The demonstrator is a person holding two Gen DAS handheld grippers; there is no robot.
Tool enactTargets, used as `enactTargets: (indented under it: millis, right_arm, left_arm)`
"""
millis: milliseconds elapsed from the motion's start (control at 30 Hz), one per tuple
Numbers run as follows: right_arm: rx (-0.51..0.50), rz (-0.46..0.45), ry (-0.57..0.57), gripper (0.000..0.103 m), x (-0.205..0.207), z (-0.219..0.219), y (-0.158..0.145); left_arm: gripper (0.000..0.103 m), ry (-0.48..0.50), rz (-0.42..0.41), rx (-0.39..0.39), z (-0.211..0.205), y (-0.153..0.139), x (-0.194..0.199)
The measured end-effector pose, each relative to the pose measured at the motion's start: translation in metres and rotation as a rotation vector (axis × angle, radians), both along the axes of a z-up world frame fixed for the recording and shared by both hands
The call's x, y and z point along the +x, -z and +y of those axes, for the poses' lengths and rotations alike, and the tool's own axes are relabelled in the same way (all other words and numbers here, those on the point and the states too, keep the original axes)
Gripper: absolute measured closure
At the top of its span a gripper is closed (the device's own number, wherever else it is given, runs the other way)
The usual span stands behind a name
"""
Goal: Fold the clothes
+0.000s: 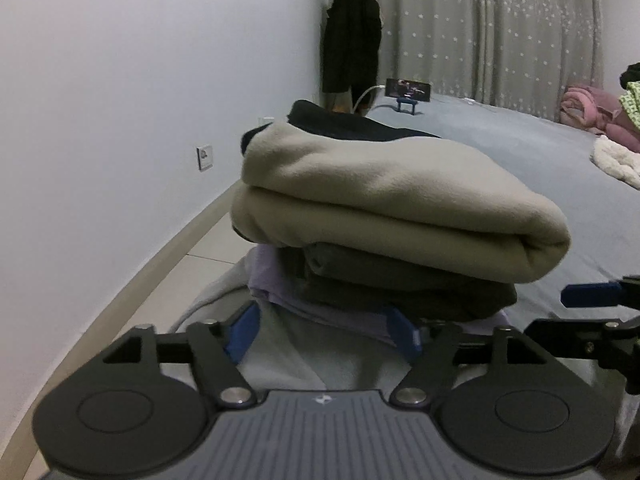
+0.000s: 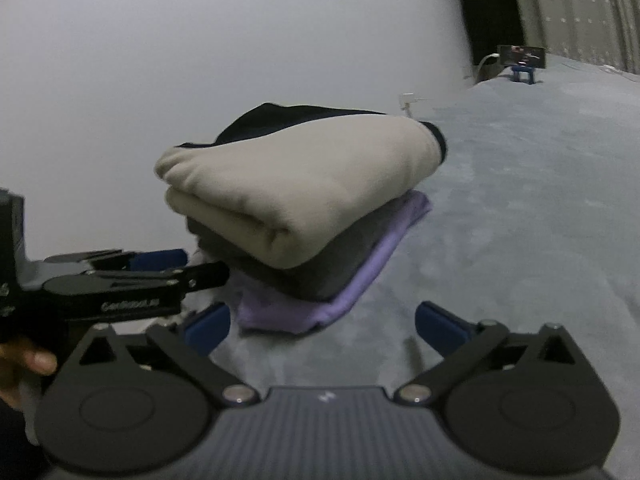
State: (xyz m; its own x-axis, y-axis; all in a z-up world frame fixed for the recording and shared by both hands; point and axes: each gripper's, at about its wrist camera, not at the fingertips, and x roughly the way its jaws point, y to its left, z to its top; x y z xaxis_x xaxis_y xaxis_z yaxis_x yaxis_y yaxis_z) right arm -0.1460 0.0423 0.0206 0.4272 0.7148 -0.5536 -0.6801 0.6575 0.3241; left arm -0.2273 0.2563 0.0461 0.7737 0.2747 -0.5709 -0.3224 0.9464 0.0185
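A folded stack rests on the grey-blue bed [image 1: 520, 152]: a beige fleece [image 1: 380, 196] with a black lining on top, a dark grey garment [image 1: 400, 288] under it, and a lavender one [image 1: 340, 320] at the bottom. The same beige fleece [image 2: 304, 184] and lavender garment [image 2: 360, 280] appear in the right wrist view. My left gripper [image 1: 324, 334] is open just short of the stack, over pale grey cloth [image 1: 312, 360]. My right gripper [image 2: 324, 328] is open in front of the stack's corner, holding nothing. The left gripper [image 2: 160, 264] shows from the side.
The bed's left edge drops to a tiled floor [image 1: 208, 248] and a white wall with a socket [image 1: 205, 157]. A phone on a blue stand [image 1: 408, 92] and a hanging black coat [image 1: 352, 36] are at the far end. Unfolded pink, green and white clothes [image 1: 600, 120] lie far right.
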Motion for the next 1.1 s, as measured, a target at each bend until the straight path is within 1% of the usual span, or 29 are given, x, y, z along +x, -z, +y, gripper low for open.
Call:
enactTargets:
  millis: [33,100,300,433,600,900,967,1100]
  right_arm:
    - [0.001,0.003,0.009,0.0,0.002,0.0,0.001]
    - [-0.002,0.008,0.018,0.0,0.003,0.0,0.004]
    - [-0.012,0.015,0.015,0.0,0.004,0.004,0.008]
    - [-0.02,0.014,0.021,0.0,0.003,0.006,0.011]
    - [-0.029,0.007,0.026,0.0,0.003,0.008,0.012]
    - [-0.038,-0.007,0.025,0.0,0.002,0.009,0.013]
    - [-0.037,-0.006,0.023,0.0,0.002,0.009,0.012]
    - [-0.031,-0.004,0.021,0.0,0.002,0.009,0.012]
  left_arm:
    - [0.024,-0.01,0.0,0.004,0.001,0.0,0.0]
    - [0.022,-0.038,0.006,0.015,0.003,0.002,0.003]
    - [0.018,-0.1,0.041,0.032,0.007,0.009,0.007]
    - [0.014,-0.115,0.038,0.051,0.006,0.012,0.007]
    - [0.011,-0.125,0.039,0.054,0.007,0.013,0.009]
    - [0.009,-0.129,0.047,0.06,0.007,0.013,0.014]
    - [0.008,-0.133,0.047,0.059,0.008,0.013,0.01]
    - [0.007,-0.139,0.048,0.061,0.008,0.012,0.021]
